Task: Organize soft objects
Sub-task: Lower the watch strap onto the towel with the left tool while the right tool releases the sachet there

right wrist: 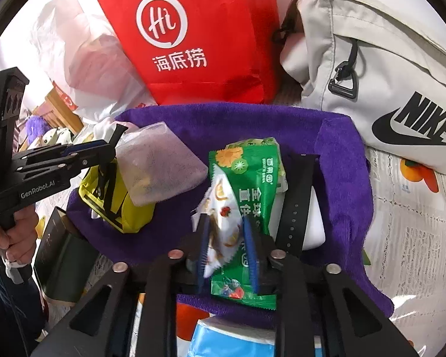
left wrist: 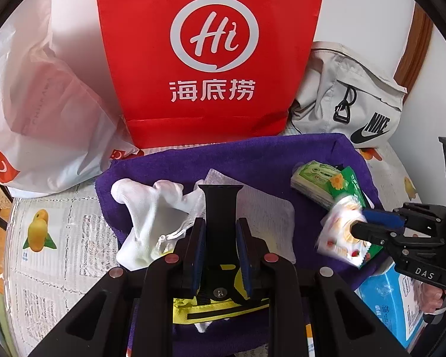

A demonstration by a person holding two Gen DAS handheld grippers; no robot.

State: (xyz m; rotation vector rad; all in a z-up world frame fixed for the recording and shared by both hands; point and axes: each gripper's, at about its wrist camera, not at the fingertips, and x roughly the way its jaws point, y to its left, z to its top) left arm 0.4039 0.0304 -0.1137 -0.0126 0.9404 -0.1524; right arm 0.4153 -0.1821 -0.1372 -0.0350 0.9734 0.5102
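A purple towel (left wrist: pixel 252 154) (right wrist: pixel 223 119) lies spread on the table. My left gripper (left wrist: pixel 221 232) is shut on a black strap (left wrist: pixel 221 202) above a white mesh pouch (left wrist: pixel 267 211), a white cloth (left wrist: pixel 145 208) and a yellow pouch (left wrist: pixel 211 306). My right gripper (right wrist: pixel 227 238) is shut on a white and green snack packet (right wrist: pixel 223 223) and holds it over the towel's right part; the right gripper (left wrist: pixel 356 229) with the packet (left wrist: pixel 342 232) also shows in the left wrist view. A second green packet (right wrist: pixel 249 172) and a black watch strap (right wrist: pixel 294 208) lie behind it.
A red paper bag (left wrist: pixel 211 53) stands behind the towel, a white plastic bag (left wrist: pixel 44 104) to its left and a grey Nike bag (left wrist: pixel 356 104) to its right. A blue tissue pack (left wrist: pixel 392 306) lies at the near right. A dark box (right wrist: pixel 62 255) stands at the left.
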